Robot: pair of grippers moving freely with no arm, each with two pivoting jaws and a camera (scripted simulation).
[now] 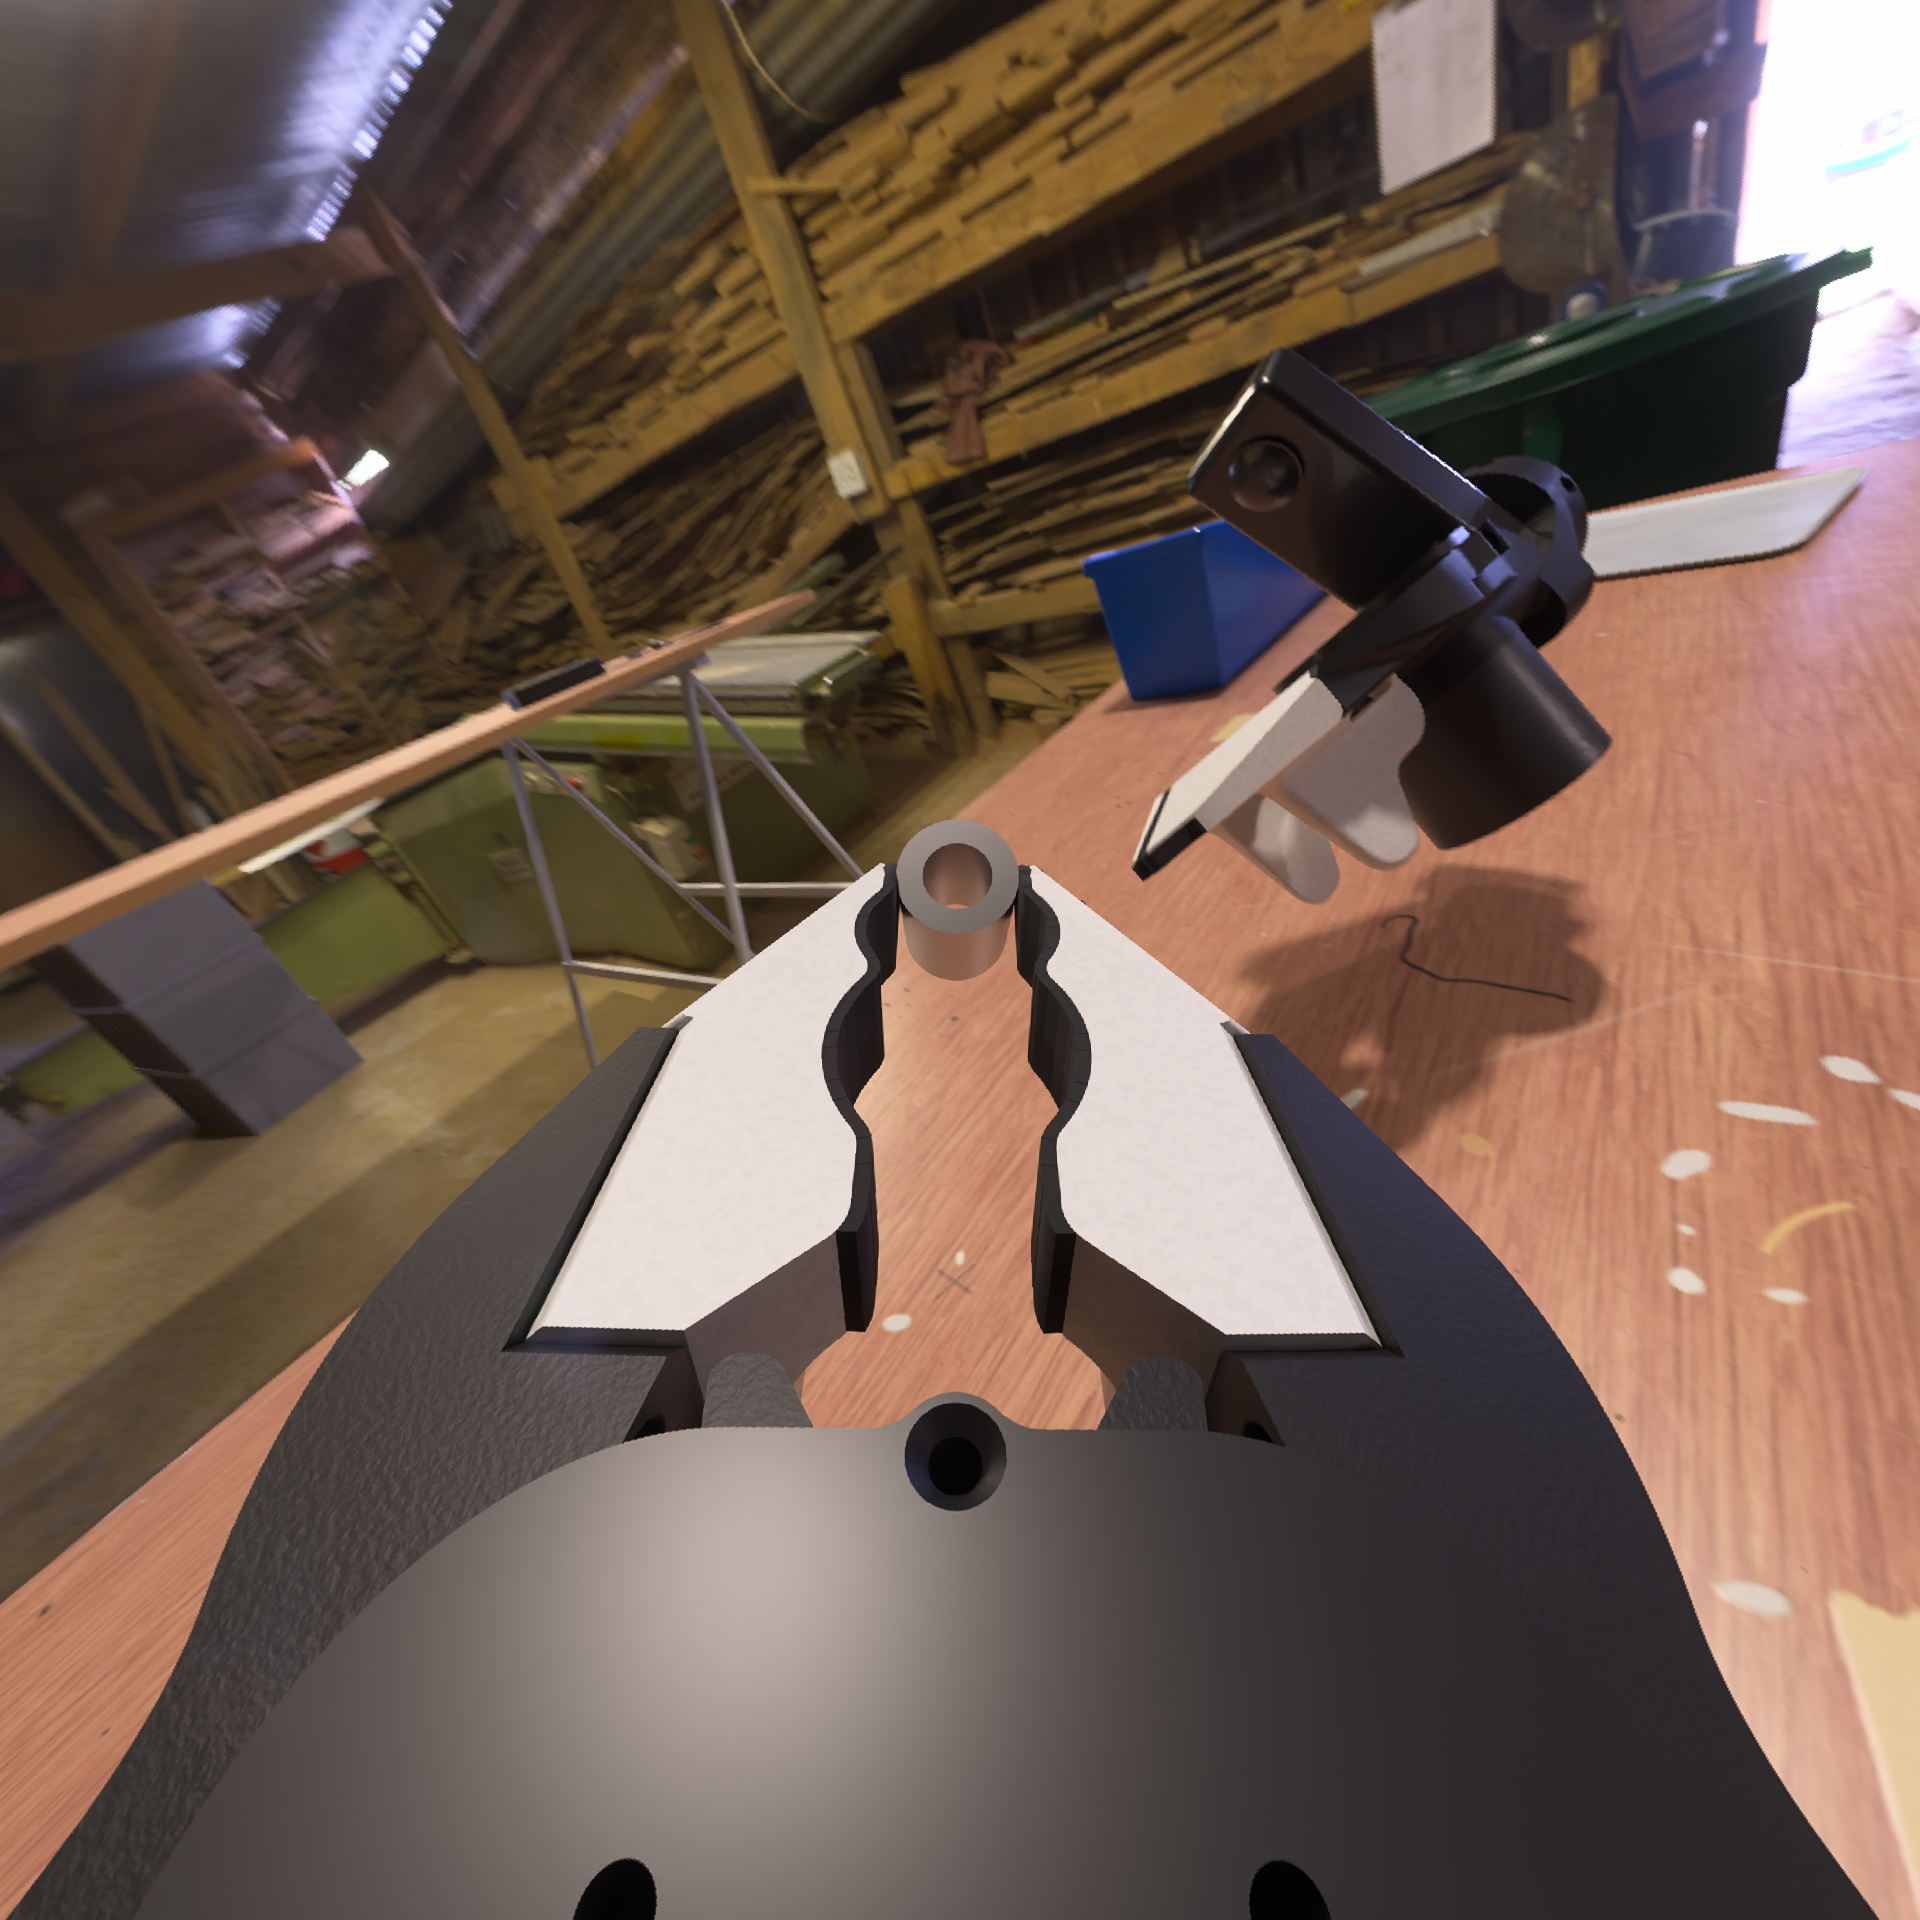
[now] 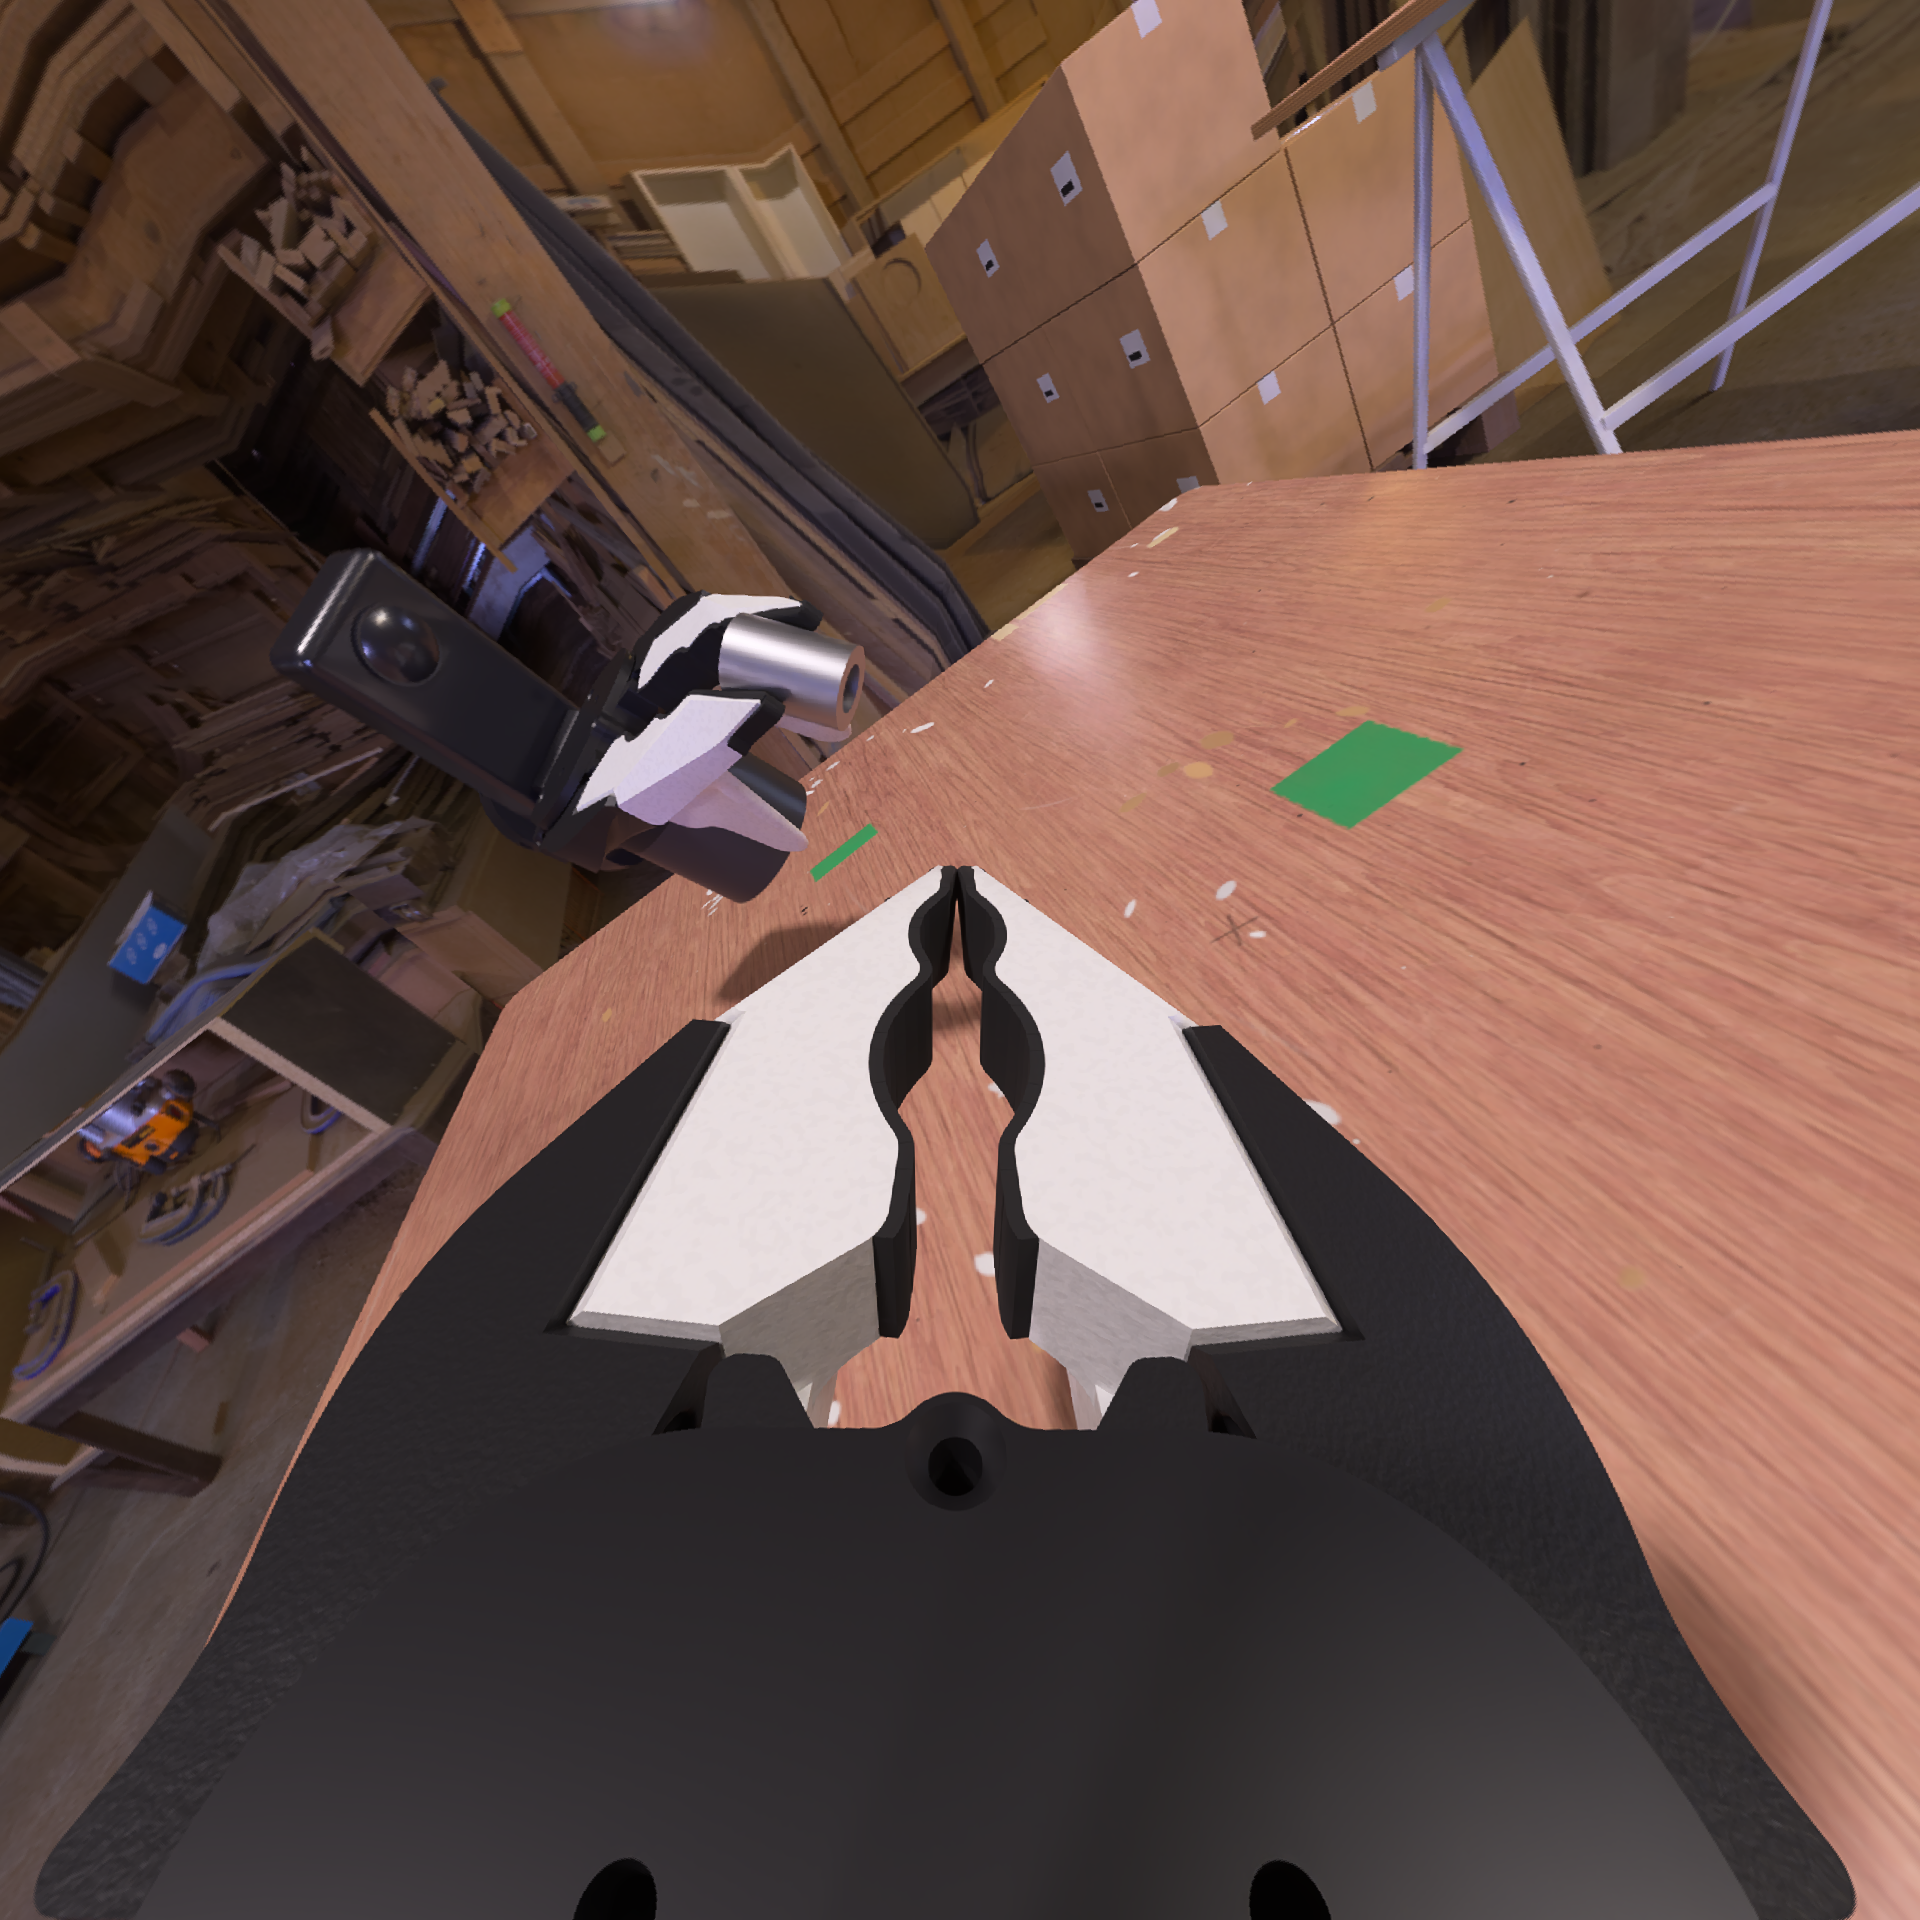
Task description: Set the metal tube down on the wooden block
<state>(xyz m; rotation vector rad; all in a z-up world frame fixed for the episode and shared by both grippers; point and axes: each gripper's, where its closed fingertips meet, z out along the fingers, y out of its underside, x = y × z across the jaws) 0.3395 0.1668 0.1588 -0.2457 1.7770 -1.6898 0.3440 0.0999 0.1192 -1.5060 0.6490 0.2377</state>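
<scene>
The metal tube (image 1: 954,940) is a short grey cylinder with a hollow bore. My left gripper (image 1: 956,883) is shut on it at the fingertips and holds it above the wooden tabletop (image 1: 1558,1195), near the table's edge. In the right wrist view the left gripper (image 2: 764,675) shows at the left with the tube (image 2: 790,657) lying sideways in its fingers. My right gripper (image 2: 956,883) is shut and empty, with its tips touching, above the table. It also shows in the left wrist view (image 1: 1226,842), hovering to the right. No wooden block shows in either view.
A flat green patch (image 2: 1366,774) and a small green strip (image 2: 842,852) lie on the tabletop (image 2: 1558,1143). A pale flat board (image 1: 1714,520) lies at the far end. A blue bin (image 1: 1195,613) and a green bin (image 1: 1621,384) stand beyond the table.
</scene>
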